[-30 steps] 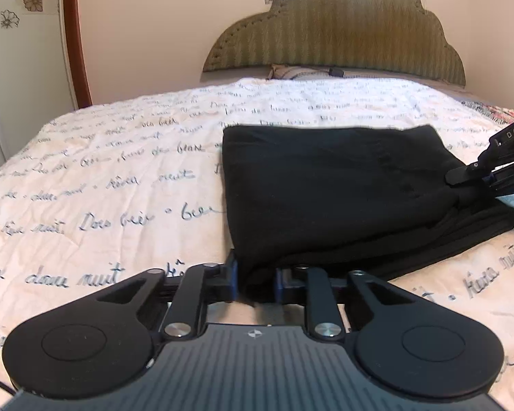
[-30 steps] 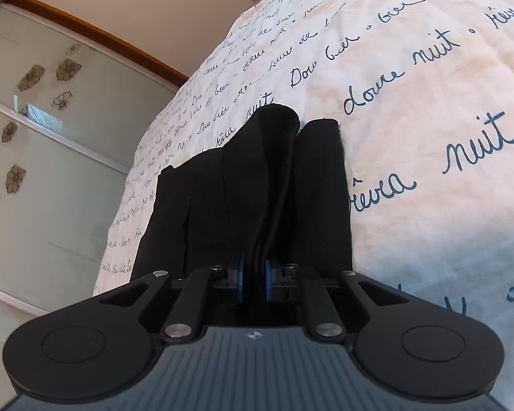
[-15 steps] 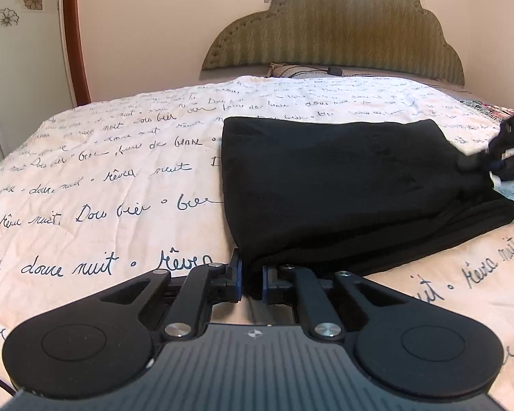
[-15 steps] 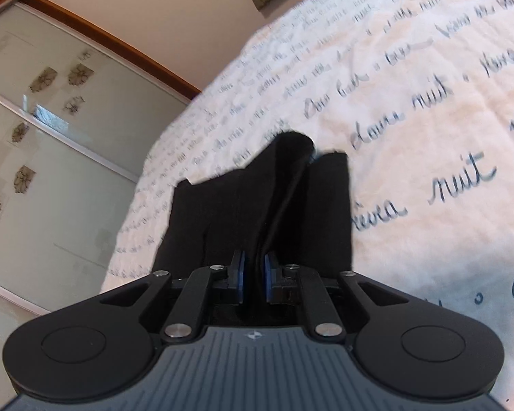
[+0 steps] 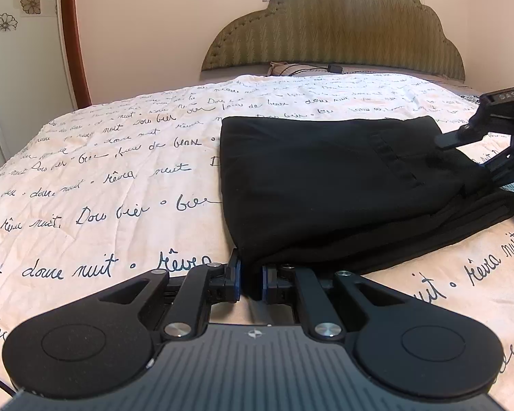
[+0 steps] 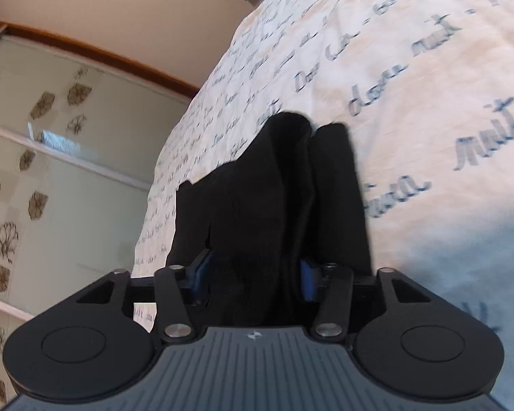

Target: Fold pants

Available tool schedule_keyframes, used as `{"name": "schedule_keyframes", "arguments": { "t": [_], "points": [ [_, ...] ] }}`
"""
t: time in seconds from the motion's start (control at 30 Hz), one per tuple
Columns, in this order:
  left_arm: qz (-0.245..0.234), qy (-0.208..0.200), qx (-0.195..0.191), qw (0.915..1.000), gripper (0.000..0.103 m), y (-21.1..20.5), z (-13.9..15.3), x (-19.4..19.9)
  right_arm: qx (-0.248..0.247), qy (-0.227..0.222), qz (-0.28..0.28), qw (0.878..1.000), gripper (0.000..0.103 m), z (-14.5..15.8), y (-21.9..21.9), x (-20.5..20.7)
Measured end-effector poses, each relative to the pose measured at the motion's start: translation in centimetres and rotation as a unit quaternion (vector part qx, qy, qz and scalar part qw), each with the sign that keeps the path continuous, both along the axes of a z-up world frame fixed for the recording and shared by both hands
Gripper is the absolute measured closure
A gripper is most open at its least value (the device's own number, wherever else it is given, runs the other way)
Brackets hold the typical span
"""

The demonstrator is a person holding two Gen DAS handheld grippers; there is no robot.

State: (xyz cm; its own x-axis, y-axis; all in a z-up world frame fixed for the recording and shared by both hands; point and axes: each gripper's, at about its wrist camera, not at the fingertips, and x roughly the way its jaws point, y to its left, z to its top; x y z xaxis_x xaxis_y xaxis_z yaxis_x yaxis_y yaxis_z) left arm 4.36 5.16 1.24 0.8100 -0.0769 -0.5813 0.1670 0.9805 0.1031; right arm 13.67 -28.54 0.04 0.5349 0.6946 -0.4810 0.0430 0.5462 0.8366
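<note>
The folded black fabric pants (image 5: 342, 185) lie on the bed cover (image 5: 96, 185), a white quilted cloth with blue handwritten words. The left gripper (image 5: 251, 282) has its fingers clenched on the near corner of the pants. The right gripper (image 6: 253, 277) is at the other end of the pants; its fingers have just been opening, and the blue pads (image 6: 306, 282) now stand apart with the black cloth between them, loose and not pressed. Behind the bed stands a green padded headboard (image 5: 335, 30).
</note>
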Motion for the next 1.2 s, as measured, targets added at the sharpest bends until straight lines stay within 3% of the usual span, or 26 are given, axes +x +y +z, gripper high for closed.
{"name": "schedule_keyframes", "arguments": {
  "t": [0.07,0.3,0.37,0.4,0.47,0.6,0.67,0.73,0.8,0.83,0.87,0.9,0.93,1.0,1.13,1.2],
  "points": [
    [0.001,0.001,0.0,1.0,0.092,0.0,0.1,0.0,-0.029,-0.003,0.017,0.999,0.087,0.4,0.4,0.0],
    [0.009,0.012,-0.001,0.9999,0.073,-0.1,0.6,-0.1,-0.061,-0.035,0.022,0.997,0.09,2.6,-0.3,-0.9],
    [0.025,0.007,0.003,0.9997,0.056,0.0,0.5,-0.1,-0.07,-0.028,0.023,0.997,0.09,2.5,-0.4,-0.8],
    [0.031,0.006,-0.001,0.9995,0.053,0.2,0.4,-0.1,-0.074,-0.023,0.023,0.997,0.09,2.2,-0.4,-0.7],
    [0.031,0.007,-0.024,0.9992,0.052,0.9,0.0,0.0,-0.088,-0.014,0.024,0.996,0.091,1.1,-0.1,-0.7],
    [0.022,0.007,-0.032,0.9992,0.06,1.1,0.0,0.1,-0.031,-0.016,-0.008,0.999,0.091,-1.0,-1.0,-1.5],
    [0.018,0.007,-0.034,0.9992,0.064,1.1,0.3,-0.1,-0.008,-0.012,-0.019,1.0,0.086,-1.2,-1.4,-1.9],
    [0.015,0.01,-0.047,0.9987,0.059,1.6,0.9,-0.4,0.003,0.005,-0.035,0.999,0.082,-0.6,-2.1,-2.5],
    [0.009,0.01,-0.071,0.9974,0.057,2.5,2.0,-0.8,0.009,-0.014,-0.061,0.998,0.073,0.8,-3.2,-4.1],
    [0.002,0.007,-0.088,0.9961,0.053,3.1,2.7,-0.9,0.015,-0.027,-0.068,0.997,0.06,1.4,-3.9,-4.8],
    [-0.007,0.008,-0.11,0.9939,0.05,3.7,3.3,-0.7,0.019,-0.039,-0.077,0.996,0.037,2.0,-4.5,-5.5],
    [-0.016,0.017,-0.135,0.9905,0.047,4.3,3.7,-0.2,0.014,-0.049,-0.087,0.995,0.026,2.4,-5.1,-6.0],
    [-0.021,0.031,-0.166,0.9854,0.044,5.0,3.9,0.6,0.004,-0.057,-0.098,0.994,0.016,2.8,-5.7,-6.4],
    [-0.025,0.083,-0.244,0.9659,0.041,6.6,3.3,2.9,-0.004,-0.05,-0.11,0.993,0.016,2.7,-6.6,-6.2],
    [0.002,0.189,-0.403,0.8952,0.041,9.1,0.5,5.3,0.01,-0.007,-0.078,0.997,0.016,1.1,-6.3,-4.5],
    [-0.016,0.209,-0.443,0.8715,0.041,9.4,0.0,4.7,0.0,0.001,-0.051,0.999,0.016,0.9,-5.0,-3.6]
  ]
}}
